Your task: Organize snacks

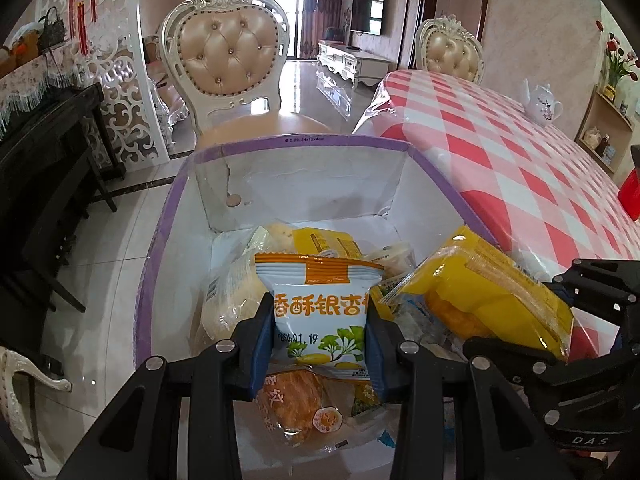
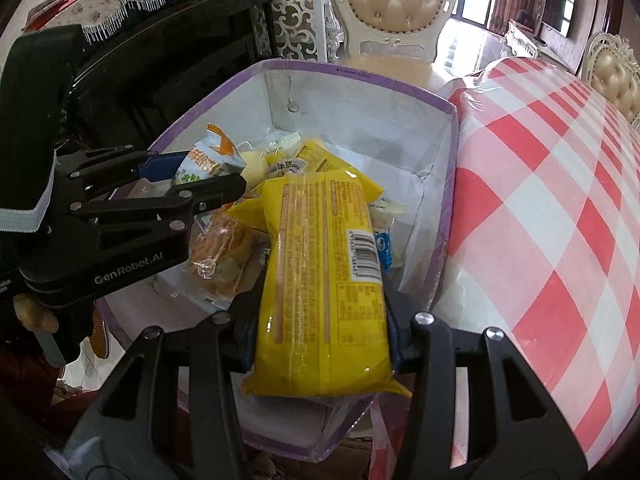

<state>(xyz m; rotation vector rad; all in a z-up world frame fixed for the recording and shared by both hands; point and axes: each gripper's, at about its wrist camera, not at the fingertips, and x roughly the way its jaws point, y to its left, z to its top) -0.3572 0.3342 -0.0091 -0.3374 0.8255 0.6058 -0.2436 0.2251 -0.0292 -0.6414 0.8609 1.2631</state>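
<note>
Currently, at the box:
left gripper: jaws partly spread, blue pads pinching both side edges of the white-and-orange snack packet; packet upright, top seal pointing away from the camera.
left gripper, seen from right wrist: same packet clamped, hanging over the near-left part of the box interior.
right gripper: jaws a bit wider, clamped on the lower end of the long yellow snack pack; back label and barcode facing up, far end reaching over the pile.
yellow pack, seen from left wrist: tilted, sitting just right of the white packet, close but contact unclear.
pile: round orange pastry in clear wrap under the left jaws, more yellow and clear-wrapped items heaped mid-box.
box: white inside, purple rim, open top; far half of the floor bare, near half crowded.
box edges: right wall butts against the checked tablecloth; left wall overhangs the tiled floor.
room to move: free space above the box; cream padded chair just beyond the far wall; dark furniture off to the left.
grippers: side by side, near each other, touching or not cannot tell.
</note>
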